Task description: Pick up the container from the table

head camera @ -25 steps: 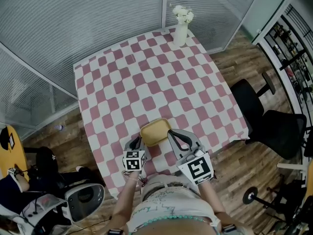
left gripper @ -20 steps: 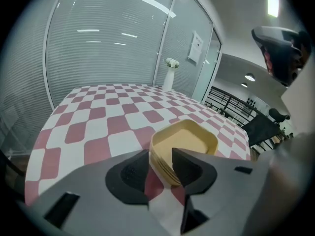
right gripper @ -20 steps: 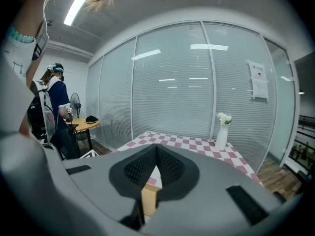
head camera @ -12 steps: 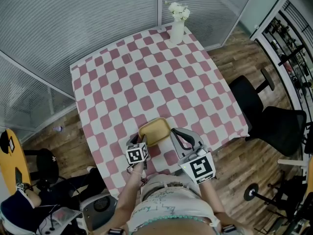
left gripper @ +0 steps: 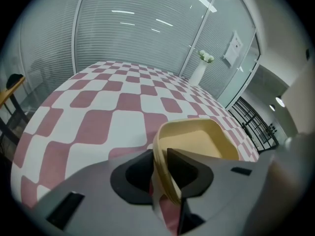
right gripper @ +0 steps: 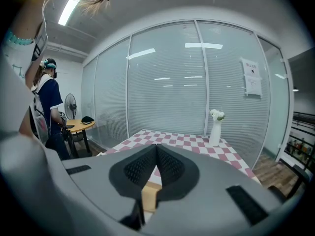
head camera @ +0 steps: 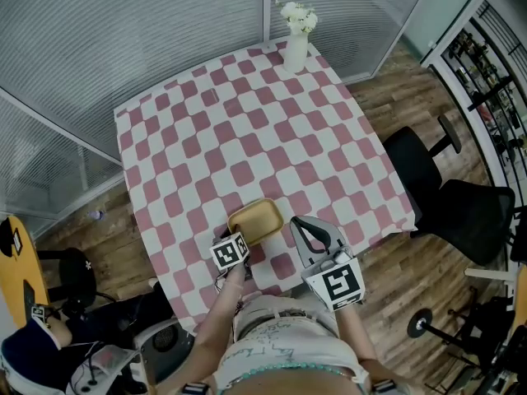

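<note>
Orange-topped round table point(head camera: 11, 257) sits at the far left on the wooden floor point(head camera: 395, 278), with a person in dark clothes point(right gripper: 49, 102) beside it. Behind them runs a glass wall with blinds point(head camera: 123, 31).

Next comes the main table point(head camera: 247, 138), covered with a pink-and-white checked cloth. The yellow container point(head camera: 257, 220) lies on it close to the near edge, a shallow open tray with rounded corners, empty as far as I can see.

The left gripper point(left gripper: 159, 152) angles down onto the container's near left corner. Its jaws have just been closing and now pinch the container's thin wall: one jaw is outside, the other inside the tray, and both press against the wall. The container's base rests on the cloth.

Just right of the container, and apart from it, the right gripper point(right gripper: 156, 149) hangs over the table's near edge, pointing across the table. Its jaws are pressed together with nothing held; a bit of the yellow tray shows below them.

At the far edge of the table stands a white vase point(head camera: 295, 52) of pale flowers point(head camera: 298, 16), upright, well apart from the container. A black office chair point(head camera: 428, 179) stands off the table's right side.
</note>
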### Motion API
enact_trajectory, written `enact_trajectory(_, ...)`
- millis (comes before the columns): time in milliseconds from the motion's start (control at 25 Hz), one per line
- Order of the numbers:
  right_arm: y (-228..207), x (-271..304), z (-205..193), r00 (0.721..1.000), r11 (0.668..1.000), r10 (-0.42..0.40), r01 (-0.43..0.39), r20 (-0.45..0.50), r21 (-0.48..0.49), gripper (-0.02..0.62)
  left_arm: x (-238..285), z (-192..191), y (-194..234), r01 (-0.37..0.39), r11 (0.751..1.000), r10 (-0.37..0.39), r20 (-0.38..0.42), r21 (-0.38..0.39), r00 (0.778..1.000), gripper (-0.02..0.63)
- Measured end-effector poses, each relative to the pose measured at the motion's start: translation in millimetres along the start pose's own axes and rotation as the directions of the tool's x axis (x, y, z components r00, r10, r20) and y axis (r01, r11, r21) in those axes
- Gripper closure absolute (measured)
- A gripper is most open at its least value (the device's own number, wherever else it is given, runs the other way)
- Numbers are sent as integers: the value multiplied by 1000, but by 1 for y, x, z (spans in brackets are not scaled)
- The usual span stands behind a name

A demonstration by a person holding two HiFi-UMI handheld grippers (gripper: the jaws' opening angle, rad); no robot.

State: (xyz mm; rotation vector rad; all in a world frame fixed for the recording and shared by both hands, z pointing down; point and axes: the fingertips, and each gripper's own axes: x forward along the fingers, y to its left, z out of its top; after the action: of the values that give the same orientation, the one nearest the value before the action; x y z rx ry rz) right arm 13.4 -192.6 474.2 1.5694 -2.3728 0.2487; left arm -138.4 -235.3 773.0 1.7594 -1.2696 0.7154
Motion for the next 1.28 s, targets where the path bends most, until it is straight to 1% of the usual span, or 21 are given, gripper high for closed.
enact_trajectory(320,-10,-8,-4,1000,1000,7,-7,0,1,601,0,0,2,-56,994,57,12,-95,998,525)
enact_trajectory(520,-13,-11,-6,1000,1000,21,-21,6,-12,601,0,0,3,-65,988,69,24,-137,997,535)
enact_trajectory(920,-13,-13,-5,998,998,63,-63,4,-25,601,-5,2,3,-67,978,77,46,-196,996,557)
enact_trajectory(1120,-12,-13,-3,996,995,86,-84,24,-47,601,-8,-1,4,-71,975,84,52,-210,995,560)
enact_trajectory(1280,-11,-15,-2,996,995,93,-92,17,-46,601,-8,-5,5,-70,971,84,51,-227,995,561)
